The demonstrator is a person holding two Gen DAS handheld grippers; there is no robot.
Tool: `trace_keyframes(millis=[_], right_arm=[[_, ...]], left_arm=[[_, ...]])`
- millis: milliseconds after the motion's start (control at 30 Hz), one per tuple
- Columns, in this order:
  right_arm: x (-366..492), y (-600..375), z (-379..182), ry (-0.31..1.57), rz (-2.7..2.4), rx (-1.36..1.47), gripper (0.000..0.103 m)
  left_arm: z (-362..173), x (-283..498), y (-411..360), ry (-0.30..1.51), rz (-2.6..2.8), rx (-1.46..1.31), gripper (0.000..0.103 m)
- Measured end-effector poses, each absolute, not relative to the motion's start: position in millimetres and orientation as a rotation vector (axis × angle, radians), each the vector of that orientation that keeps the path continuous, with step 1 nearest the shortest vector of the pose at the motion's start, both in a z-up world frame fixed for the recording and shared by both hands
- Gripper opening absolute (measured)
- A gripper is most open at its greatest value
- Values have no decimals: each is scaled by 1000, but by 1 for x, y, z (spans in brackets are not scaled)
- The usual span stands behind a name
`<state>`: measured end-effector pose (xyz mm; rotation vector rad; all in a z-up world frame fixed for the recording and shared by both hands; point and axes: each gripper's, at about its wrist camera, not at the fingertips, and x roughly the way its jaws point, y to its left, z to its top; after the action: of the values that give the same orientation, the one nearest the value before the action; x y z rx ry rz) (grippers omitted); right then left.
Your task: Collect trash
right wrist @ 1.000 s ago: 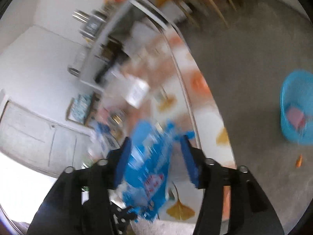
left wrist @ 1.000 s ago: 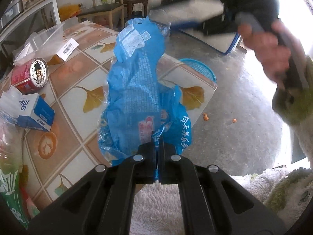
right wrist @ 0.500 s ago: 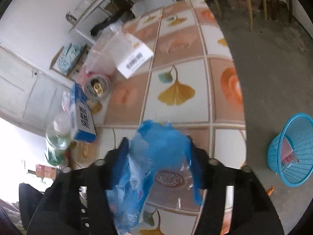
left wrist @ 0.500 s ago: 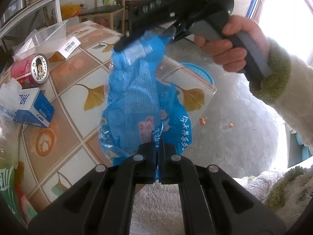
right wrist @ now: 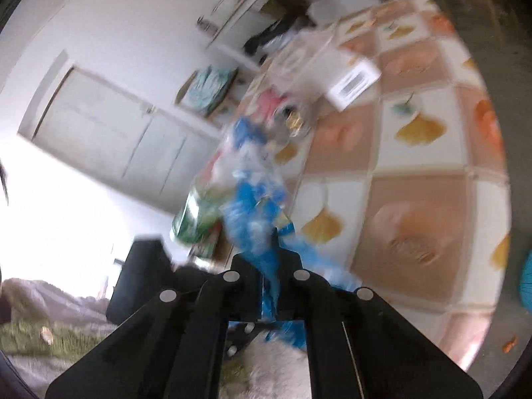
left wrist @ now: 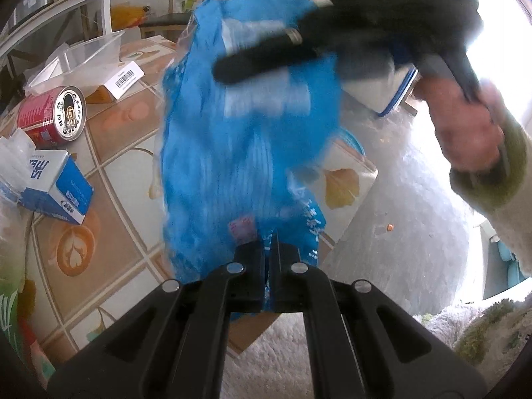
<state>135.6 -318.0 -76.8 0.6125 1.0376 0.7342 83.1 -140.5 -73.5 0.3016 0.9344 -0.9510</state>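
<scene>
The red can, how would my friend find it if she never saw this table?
Start at the tiled table with the yellow leaf pictures. Near its left edge, the red can lies on its side, between a clear plastic tub behind it and a blue-and-white box in front. It is the only round, red thing there, with a shiny silver top.

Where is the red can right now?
In the left wrist view the red can lies on its side at the table's left edge, between the clear plastic tray and the blue-and-white box.
</scene>
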Motion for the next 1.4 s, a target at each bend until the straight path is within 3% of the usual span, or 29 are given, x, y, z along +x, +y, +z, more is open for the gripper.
trace_keyframes(millis=[267,333,500,700,767,967,1033,1333,1400], right_arm=[[143,-300,-127,1252,714,607,4],[144,-293,-134,1295,692,562,3],[147,-286,-131,1309,684,509,3],[150,-283,-133,1324,694,541,3],[152,-283,-136,1329,702,556,3],[151,-281,-141,1351,746,584,3],[150,-278,-141,1352,760,578,3],[151,-273,-136,1337,779,577,6],[151,-277,-129,1323,763,567,14]], left_arm=[[-77,77,-135,858,-958,316,2],[-77,75,-133,850,-959,318,9],[-66,64,-121,822,-949,360,41],[-51,56,-104,704,-889,414,61],[-57,59,-107,694,-838,471,63],[-76,68,-125,740,-849,527,63],[-78,72,-126,751,-860,510,58],[-76,79,-130,782,-865,471,17],[-76,78,-128,781,-855,467,8]])
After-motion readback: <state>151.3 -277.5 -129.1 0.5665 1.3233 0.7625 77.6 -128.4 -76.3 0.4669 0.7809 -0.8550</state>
